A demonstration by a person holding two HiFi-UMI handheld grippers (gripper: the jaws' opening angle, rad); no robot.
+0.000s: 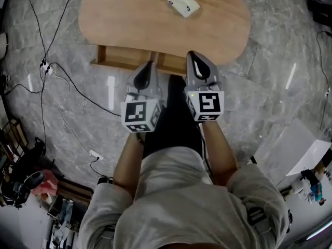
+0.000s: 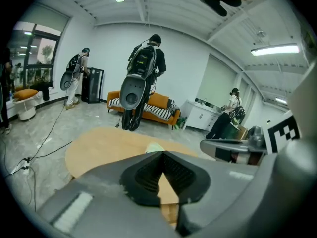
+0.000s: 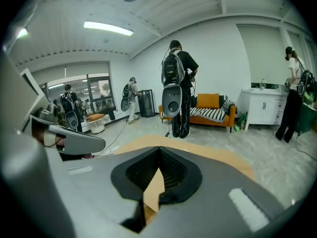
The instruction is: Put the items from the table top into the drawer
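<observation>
Table (image 1: 135, 14) with white object (image 1: 183, 4), maybe cloth, above open drawer (image 1: 122, 57)

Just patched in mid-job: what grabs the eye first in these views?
A lone white rounded item lies on the far part of the oval wooden table. Under the table's near edge a drawer stands pulled open. Right in front of it the left gripper and right gripper hang side by side, both shut and empty.
</observation>
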